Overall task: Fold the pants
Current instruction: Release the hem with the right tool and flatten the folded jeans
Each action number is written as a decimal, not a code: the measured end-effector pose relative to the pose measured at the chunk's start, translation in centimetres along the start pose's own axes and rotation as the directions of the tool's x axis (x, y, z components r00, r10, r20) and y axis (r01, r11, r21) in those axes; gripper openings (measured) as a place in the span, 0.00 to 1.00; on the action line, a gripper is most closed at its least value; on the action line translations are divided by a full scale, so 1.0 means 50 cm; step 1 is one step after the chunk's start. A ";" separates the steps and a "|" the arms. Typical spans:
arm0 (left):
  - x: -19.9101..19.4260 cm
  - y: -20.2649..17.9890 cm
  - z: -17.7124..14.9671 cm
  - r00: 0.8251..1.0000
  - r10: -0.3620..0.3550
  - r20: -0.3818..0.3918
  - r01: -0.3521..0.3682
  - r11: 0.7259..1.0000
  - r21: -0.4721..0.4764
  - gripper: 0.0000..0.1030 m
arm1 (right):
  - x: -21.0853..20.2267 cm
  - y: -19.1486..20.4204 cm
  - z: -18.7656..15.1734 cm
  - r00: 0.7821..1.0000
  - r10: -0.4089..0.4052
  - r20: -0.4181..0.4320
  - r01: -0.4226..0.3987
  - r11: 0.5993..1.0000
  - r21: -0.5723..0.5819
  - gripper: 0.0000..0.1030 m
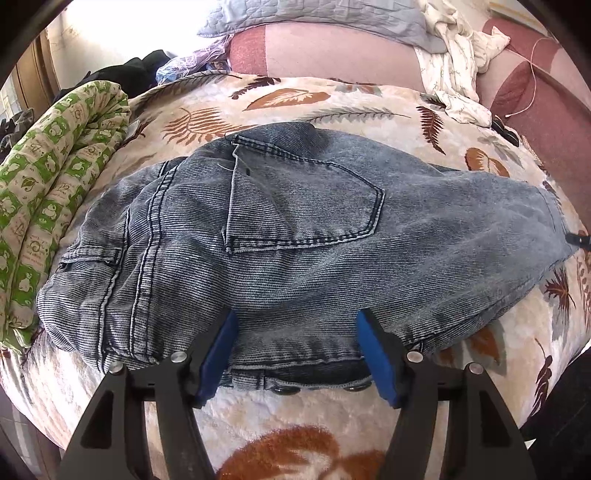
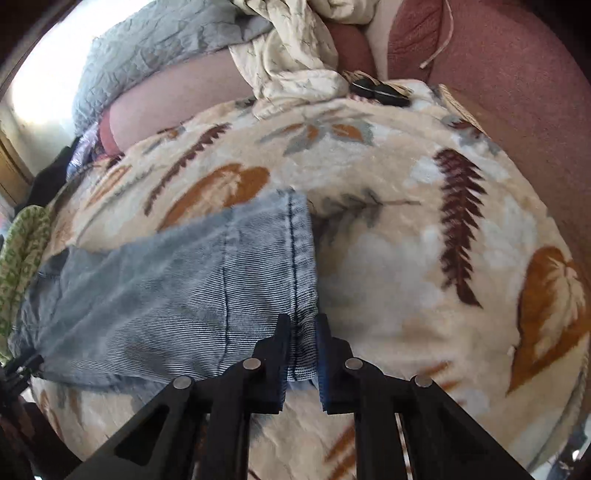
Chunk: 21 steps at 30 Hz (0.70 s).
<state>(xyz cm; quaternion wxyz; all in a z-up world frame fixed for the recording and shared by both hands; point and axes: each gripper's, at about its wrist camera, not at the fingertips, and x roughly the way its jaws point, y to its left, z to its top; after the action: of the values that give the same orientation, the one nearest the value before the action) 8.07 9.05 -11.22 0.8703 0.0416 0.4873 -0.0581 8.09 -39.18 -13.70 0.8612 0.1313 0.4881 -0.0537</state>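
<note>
Faded blue jeans (image 1: 295, 221) lie folded across a leaf-print blanket (image 1: 295, 417), back pocket up, the waistband nearest the camera. My left gripper (image 1: 295, 321) stands wide at that near edge. Its blue pads (image 1: 218, 354) straddle the waistband, and their tips are tucked under the top layer of denim, which lies flat between them. In the right wrist view the pant leg (image 2: 166, 288) stretches left over the blanket (image 2: 388, 277). My right gripper (image 2: 303, 321) is pinched on the stitched hem (image 2: 301, 354) at the leg's end, and the hem fills the narrow gap.
A rolled green-and-cream quilt (image 1: 62, 184) lies along the left of the jeans. At the back are a grey-blue pillow (image 1: 314, 14), a crumpled white floral cloth (image 1: 454, 55), small black objects (image 2: 380, 90) and a thin cable (image 1: 532, 74) on a pink sheet.
</note>
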 end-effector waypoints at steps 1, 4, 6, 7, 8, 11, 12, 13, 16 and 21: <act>0.001 -0.002 -0.002 1.000 0.004 -0.002 -0.004 1.000 0.009 0.66 | 0.006 -0.006 -0.003 1.000 0.005 -0.013 -0.005 1.000 0.012 0.13; 0.000 -0.005 -0.002 1.000 0.015 -0.008 -0.015 1.000 0.024 0.66 | 0.012 -0.007 -0.001 1.000 -0.006 -0.026 0.006 1.000 0.008 0.13; -0.001 -0.002 -0.003 1.000 0.010 -0.013 -0.010 1.000 0.017 0.66 | 0.010 -0.010 -0.001 1.000 0.000 -0.028 0.001 1.000 0.021 0.13; -0.001 0.000 -0.003 1.000 0.005 -0.015 -0.004 1.000 0.014 0.66 | 0.010 -0.012 0.001 1.000 0.002 -0.028 -0.001 1.000 0.031 0.13; -0.001 0.002 -0.003 1.000 -0.001 -0.017 0.001 1.000 0.013 0.66 | 0.010 -0.013 0.002 1.000 0.004 -0.028 -0.003 0.999 0.037 0.13; -0.005 0.006 -0.001 1.000 -0.008 -0.024 0.008 1.000 0.005 0.66 | 0.007 -0.010 0.005 0.999 -0.001 -0.033 0.003 0.999 0.046 0.14; -0.009 0.007 0.000 1.000 -0.009 -0.027 0.009 1.000 -0.002 0.66 | 0.002 -0.010 0.009 1.000 0.000 -0.026 0.001 0.998 0.058 0.17; -0.016 0.008 0.001 1.000 -0.011 -0.026 0.010 1.000 -0.008 0.66 | -0.006 -0.009 0.013 1.000 -0.007 -0.016 0.008 0.998 0.064 0.18; -0.049 0.009 0.002 1.000 -0.023 0.005 0.024 1.000 -0.020 0.66 | -0.038 0.010 0.027 0.996 -0.076 0.052 0.074 0.996 0.045 0.33; -0.079 -0.015 0.015 0.995 -0.068 0.068 0.070 0.997 -0.024 0.66 | -0.064 0.140 0.060 0.987 -0.037 0.157 0.054 0.993 -0.106 0.38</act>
<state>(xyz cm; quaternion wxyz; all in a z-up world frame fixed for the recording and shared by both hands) 6.55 8.45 -7.49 0.8842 0.0113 0.4595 -0.0831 10.47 -33.42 -8.28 0.9009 0.0677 0.4250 -0.0565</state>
